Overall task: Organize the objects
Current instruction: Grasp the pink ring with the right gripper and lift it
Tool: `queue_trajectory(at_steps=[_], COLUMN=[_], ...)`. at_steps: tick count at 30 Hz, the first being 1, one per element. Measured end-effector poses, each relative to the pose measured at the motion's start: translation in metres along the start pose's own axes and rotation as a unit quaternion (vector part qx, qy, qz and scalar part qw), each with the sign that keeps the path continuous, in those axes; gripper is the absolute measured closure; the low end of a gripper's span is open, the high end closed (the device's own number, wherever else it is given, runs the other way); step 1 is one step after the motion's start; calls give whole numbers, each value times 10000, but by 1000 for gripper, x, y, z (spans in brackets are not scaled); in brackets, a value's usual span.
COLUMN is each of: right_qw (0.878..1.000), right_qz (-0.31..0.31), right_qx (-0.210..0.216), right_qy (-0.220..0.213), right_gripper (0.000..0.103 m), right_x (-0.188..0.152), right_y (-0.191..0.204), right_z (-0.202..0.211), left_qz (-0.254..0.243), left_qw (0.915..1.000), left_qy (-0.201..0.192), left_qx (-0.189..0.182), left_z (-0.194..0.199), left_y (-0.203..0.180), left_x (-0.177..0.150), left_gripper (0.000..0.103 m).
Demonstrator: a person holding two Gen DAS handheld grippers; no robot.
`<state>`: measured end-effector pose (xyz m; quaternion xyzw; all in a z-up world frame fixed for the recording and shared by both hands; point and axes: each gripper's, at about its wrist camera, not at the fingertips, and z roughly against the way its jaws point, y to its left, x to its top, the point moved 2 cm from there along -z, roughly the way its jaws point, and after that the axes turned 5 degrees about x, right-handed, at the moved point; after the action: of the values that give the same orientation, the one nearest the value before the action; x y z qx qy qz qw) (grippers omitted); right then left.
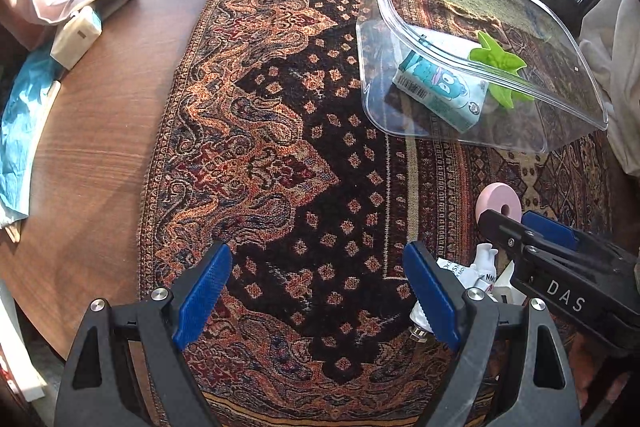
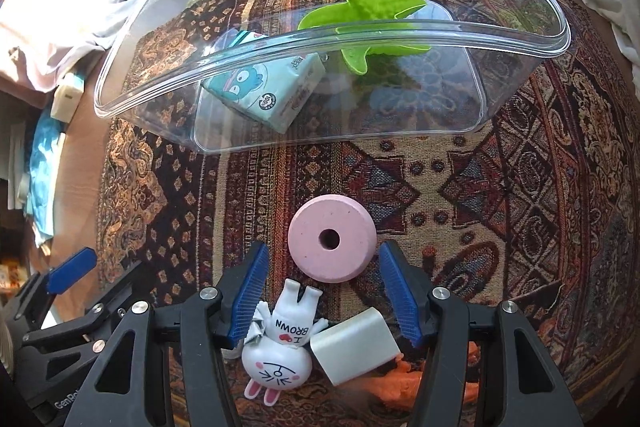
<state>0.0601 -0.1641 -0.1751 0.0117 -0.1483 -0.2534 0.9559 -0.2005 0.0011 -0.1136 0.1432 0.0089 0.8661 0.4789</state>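
A: Right claw (image 2: 320, 291) hangs open over the bunny (image 2: 280, 351), which lies flat, feet toward the ring (image 2: 332, 243), ears nearest.

B: Left claw (image 1: 316, 291) gapes too, over bare rug (image 1: 280, 147). Bin (image 2: 520, 67) farthest back.

container (image 2: 516, 75): on the cloth (image 2: 520, 195), holding carton (image 2: 276, 87) and star (image 2: 376, 23)
ring (image 2: 332, 243): before the container
rabbit figure (image 2: 280, 351): before the ring
block (image 2: 356, 345): right of the rabbit figure, touching
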Motion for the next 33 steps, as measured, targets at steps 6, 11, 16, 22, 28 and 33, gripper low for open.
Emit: queue_trajectory(at_steps=[6,11,16,22,28,33], right_qw=[9998,9995,9989,9991,9991,9987], right_qz=[37,101,177,180,122,47], right_qx=[-183,-287,-437,-378,-303,-287], right_qy=[24,9,-49,-76,-258,-419], right_gripper=[45,45,52,53,53,53], right_x=[3,6,6,6,3,1], right_y=[1,3,7,3,-2,-10], right_z=[-8,-10,-10,-7,14,38], left_qz=[-110,-145,-208,-326,-438,-586], left_qw=[9999,9998,9996,9993,9988,9978], left_qy=[70,130,152,143,66,12], left_qx=[-60,-84,-77,-118,-197,-305], left_z=[-6,-10,-12,-10,-2,5], left_y=[-2,-2,-2,-5,-6,-12], left_x=[1,1,1,0,-2,-7], left_gripper=[15,15,15,15,15,15])
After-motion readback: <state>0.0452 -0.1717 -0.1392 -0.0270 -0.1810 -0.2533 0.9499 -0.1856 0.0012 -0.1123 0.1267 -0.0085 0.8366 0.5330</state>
